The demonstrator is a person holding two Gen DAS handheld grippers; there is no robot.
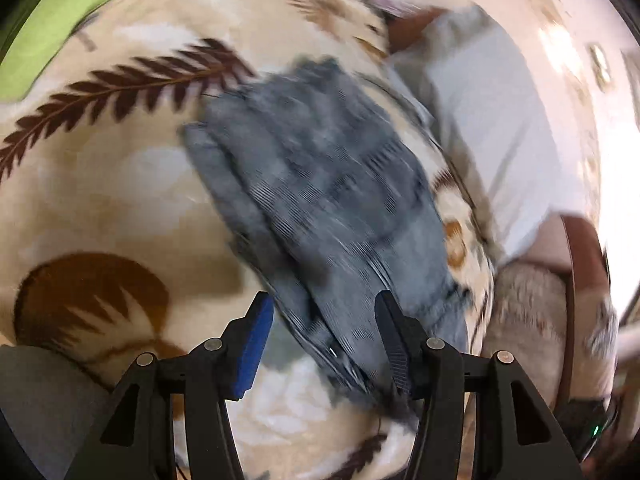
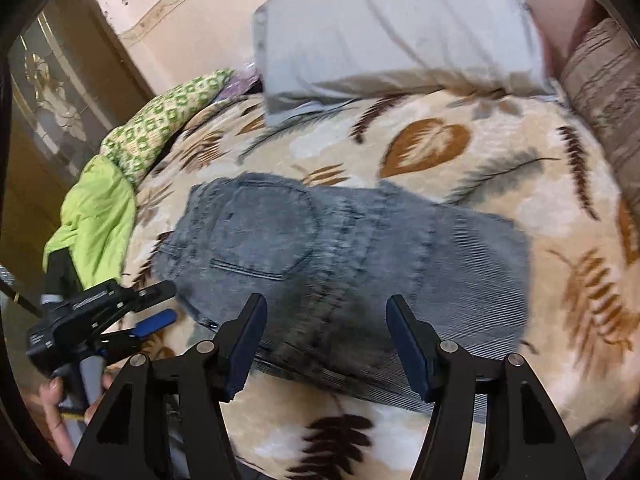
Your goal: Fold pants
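Observation:
Grey-blue denim pants (image 2: 340, 256) lie folded in a compact bundle on a leaf-patterned blanket (image 2: 460, 152), back pocket up. In the left wrist view the pants (image 1: 320, 200) are motion-blurred and stretch away from the fingers. My left gripper (image 1: 324, 312) is open just above the near end of the pants, holding nothing; it also shows in the right wrist view (image 2: 160, 300) at the pants' left edge. My right gripper (image 2: 324, 320) is open and empty, just above the near edge of the pants.
A grey-white pillow (image 2: 400, 28) lies at the head of the bed. A green cloth (image 2: 100, 208) is bunched at the bed's left edge. A brown striped cushion (image 2: 608, 100) is at the right. A wooden cabinet (image 2: 48, 100) stands beyond.

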